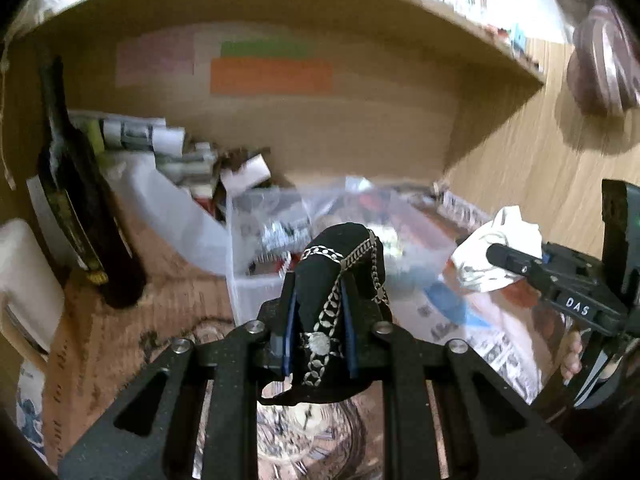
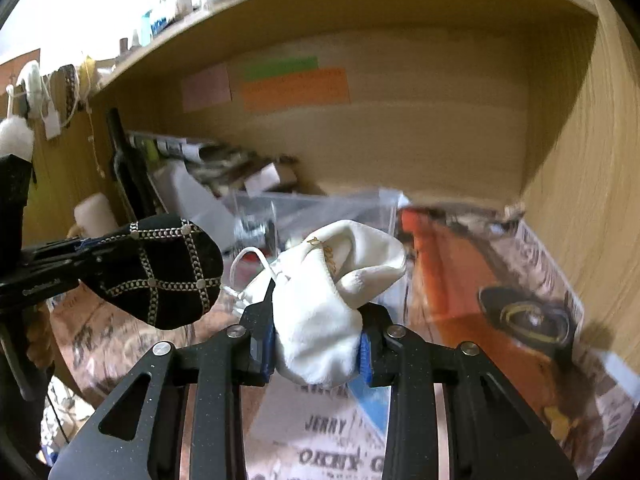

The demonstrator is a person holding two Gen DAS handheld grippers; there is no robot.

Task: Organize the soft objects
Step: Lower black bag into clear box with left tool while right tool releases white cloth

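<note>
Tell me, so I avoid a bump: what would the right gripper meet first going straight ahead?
Probably the clear plastic box just beyond the white pouch that the right gripper holds; depth is unclear.

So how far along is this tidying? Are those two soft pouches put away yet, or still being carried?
Nothing looks put away yet. In hand: the left gripper is clamped on a black chain-trimmed pouch, and the right gripper on a white drawstring pouch, both lifted above the newspaper-covered desk. Left to do: setting both down somewhere, perhaps the clear plastic bin ahead, though I can't tell where they're headed.
</note>
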